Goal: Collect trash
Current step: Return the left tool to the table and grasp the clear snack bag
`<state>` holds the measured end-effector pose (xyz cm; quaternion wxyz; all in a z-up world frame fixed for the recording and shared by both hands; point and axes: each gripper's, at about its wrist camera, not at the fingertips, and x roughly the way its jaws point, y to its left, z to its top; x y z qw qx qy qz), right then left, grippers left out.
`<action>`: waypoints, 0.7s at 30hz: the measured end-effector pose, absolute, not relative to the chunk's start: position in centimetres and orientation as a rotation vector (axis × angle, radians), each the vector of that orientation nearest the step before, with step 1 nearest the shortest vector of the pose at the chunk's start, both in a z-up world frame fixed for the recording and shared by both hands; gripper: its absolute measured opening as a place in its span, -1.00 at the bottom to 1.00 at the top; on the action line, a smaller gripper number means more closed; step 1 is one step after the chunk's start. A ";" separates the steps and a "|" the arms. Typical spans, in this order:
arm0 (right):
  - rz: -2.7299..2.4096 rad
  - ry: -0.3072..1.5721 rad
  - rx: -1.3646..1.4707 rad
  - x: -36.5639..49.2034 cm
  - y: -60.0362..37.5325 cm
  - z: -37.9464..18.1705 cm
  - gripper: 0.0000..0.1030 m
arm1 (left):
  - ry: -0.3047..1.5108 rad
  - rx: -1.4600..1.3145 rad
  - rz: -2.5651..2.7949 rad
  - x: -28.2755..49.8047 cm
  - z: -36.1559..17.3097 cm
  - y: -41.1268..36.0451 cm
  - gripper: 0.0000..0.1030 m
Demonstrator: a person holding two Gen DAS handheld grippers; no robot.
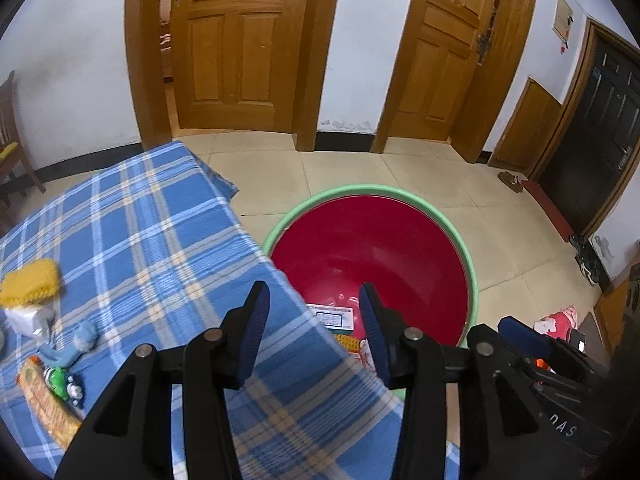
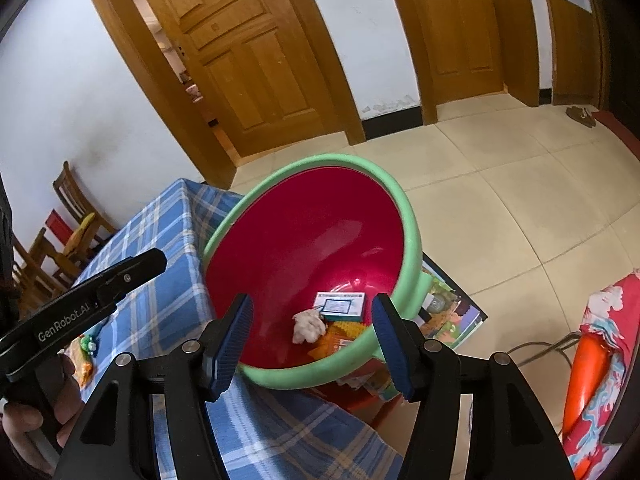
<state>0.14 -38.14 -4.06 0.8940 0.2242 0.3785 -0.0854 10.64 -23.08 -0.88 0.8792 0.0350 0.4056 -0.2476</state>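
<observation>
A red basin with a green rim (image 1: 360, 190) (image 2: 320, 160) stands just off the edge of the table with the blue plaid cloth (image 1: 152, 240) (image 2: 160, 248). In the basin lie a white and teal box (image 2: 340, 306), a crumpled tissue (image 2: 306, 326) and an orange wrapper (image 2: 340, 338). My left gripper (image 1: 314, 320) hangs open and empty over the table's edge and the basin. My right gripper (image 2: 312, 328) is open too, above the basin's near rim, with nothing between its fingers. On the cloth to the left lie a yellow sponge (image 1: 30, 280), white crumpled paper (image 1: 28, 318) and an orange packet (image 1: 44, 400).
A blue toy (image 1: 74, 346) and a green toy (image 1: 60, 378) also lie on the cloth. A picture book (image 2: 452, 312) sits under the basin. A red patterned bag (image 2: 600, 360) is at the right. Wooden chairs (image 2: 72, 208), doors (image 1: 236, 40) and tiled floor (image 2: 500, 200) lie beyond.
</observation>
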 end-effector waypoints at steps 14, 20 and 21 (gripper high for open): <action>-0.102 0.767 0.442 -0.3 -34.8 -2.2 0.34 | 0.824 0.020 -0.372 8.9 0.7 -16.5 -0.10; -0.069 0.772 0.423 -0.2 -33.0 -1.9 0.35 | 0.839 -0.029 -0.281 8.6 0.6 -12.2 -0.10; -0.063 0.774 0.419 -0.2 -32.7 -1.9 0.35 | 0.840 -0.039 -0.267 8.6 0.6 -11.5 -0.10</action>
